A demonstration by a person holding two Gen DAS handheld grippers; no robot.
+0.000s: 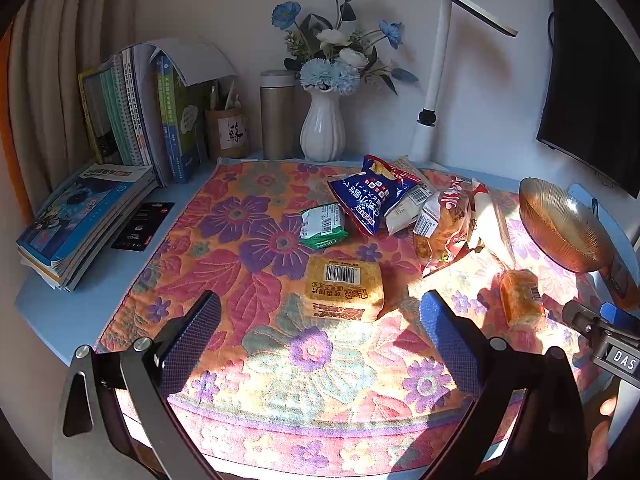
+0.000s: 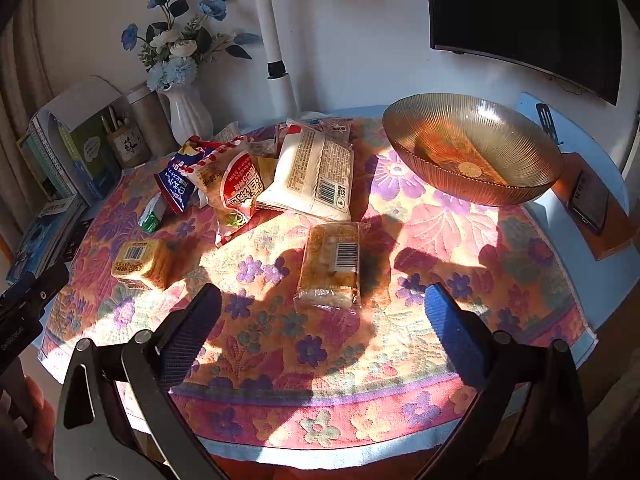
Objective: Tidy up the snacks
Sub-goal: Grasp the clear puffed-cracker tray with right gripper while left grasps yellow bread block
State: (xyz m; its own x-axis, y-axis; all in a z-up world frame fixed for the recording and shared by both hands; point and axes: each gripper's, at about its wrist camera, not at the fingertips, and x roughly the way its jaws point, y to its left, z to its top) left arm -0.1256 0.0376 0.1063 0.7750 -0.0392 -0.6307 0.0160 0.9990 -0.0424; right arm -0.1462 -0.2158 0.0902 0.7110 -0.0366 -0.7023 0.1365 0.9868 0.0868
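Over on the left, books point(image 1: 120, 120) stand and lie stacked on the blue tabletop point(image 1: 60, 300), with a white vase point(image 1: 322, 128) of blue flowers behind. The left tongs point(image 1: 320, 320) hang spread wide and empty above the floral cloth point(image 1: 248, 352), just short of a yellow snack packet point(image 1: 342, 290). Beyond it lies a green packet point(image 1: 322, 226), then a heap — a blue bag point(image 1: 370, 196), a red-and-white bag point(image 2: 236, 196) and a white bread pack point(image 2: 312, 168) leaning together. The right tongs point(image 2: 322, 312) are likewise parted and hold nothing, with a clear-wrapped pastry point(image 2: 332, 264) lying just ahead of them. At the far right sits an amber glass bowl point(image 2: 472, 148), no snacks in it, under a dark monitor point(image 2: 520, 12).
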